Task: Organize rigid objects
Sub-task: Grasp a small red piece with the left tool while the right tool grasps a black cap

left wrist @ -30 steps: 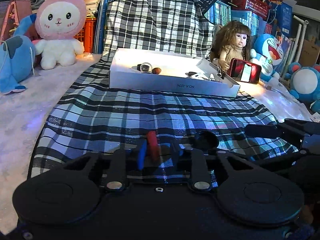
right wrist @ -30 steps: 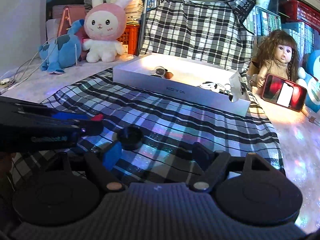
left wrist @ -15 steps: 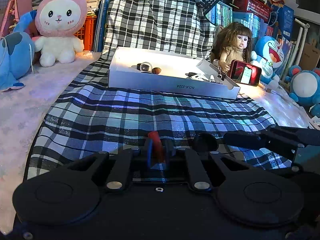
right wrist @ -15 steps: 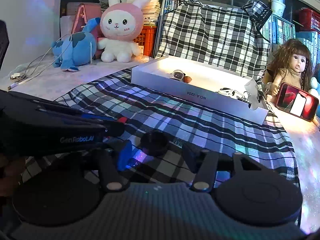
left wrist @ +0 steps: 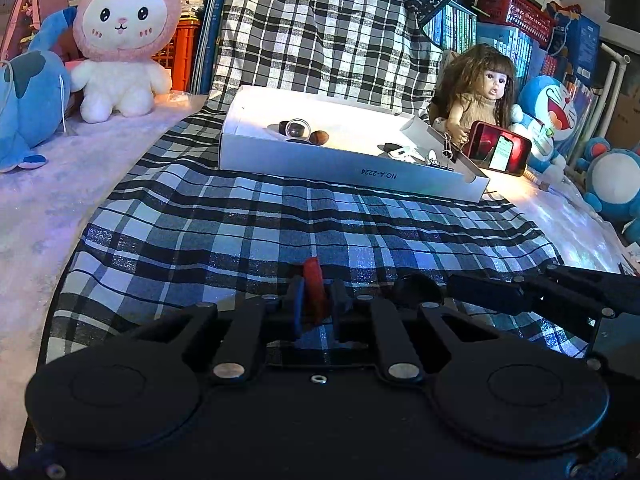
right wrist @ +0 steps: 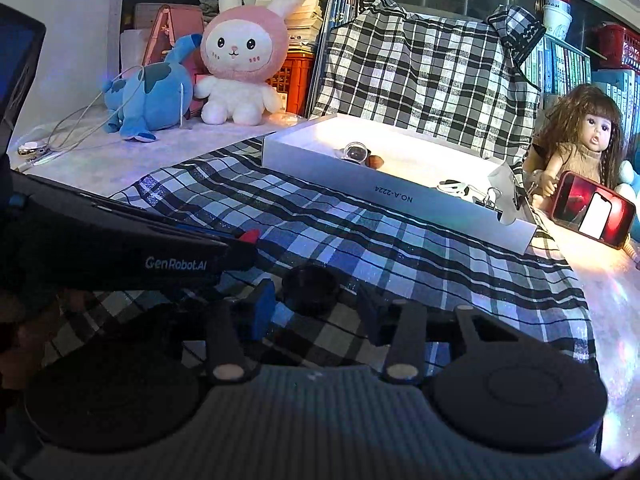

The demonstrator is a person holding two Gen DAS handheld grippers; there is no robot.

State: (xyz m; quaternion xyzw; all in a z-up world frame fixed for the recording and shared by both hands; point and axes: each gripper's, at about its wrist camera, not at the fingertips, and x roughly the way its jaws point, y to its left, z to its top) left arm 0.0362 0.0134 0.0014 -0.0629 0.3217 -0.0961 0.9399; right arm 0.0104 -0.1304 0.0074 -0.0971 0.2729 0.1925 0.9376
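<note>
My left gripper [left wrist: 314, 304] is shut on a small red block [left wrist: 313, 290] and holds it low over the checked cloth [left wrist: 280, 224]. My right gripper [right wrist: 316, 312] is open, its jaws on either side of a black round lid-like object [right wrist: 310, 289] lying on the cloth; that object also shows in the left wrist view [left wrist: 416, 286]. The left gripper with the red block [right wrist: 249, 235] crosses the right wrist view at left. The white box [left wrist: 320, 160] farther back holds a clear ball [left wrist: 297, 127], a brown stone [left wrist: 319, 137] and binder clips [left wrist: 440, 158].
A pink rabbit plush [left wrist: 124, 36] and a blue plush [left wrist: 28, 100] stand at the left. A doll [left wrist: 480, 96] with a red phone [left wrist: 500, 148] sits right of the box. Doraemon plushes [left wrist: 552, 116] and bookshelves line the right. Cables [right wrist: 72, 128] lie at far left.
My left gripper has closed on the red block and lifted it slightly. My right gripper has moved forward so the black round object sits between its open jaws.
</note>
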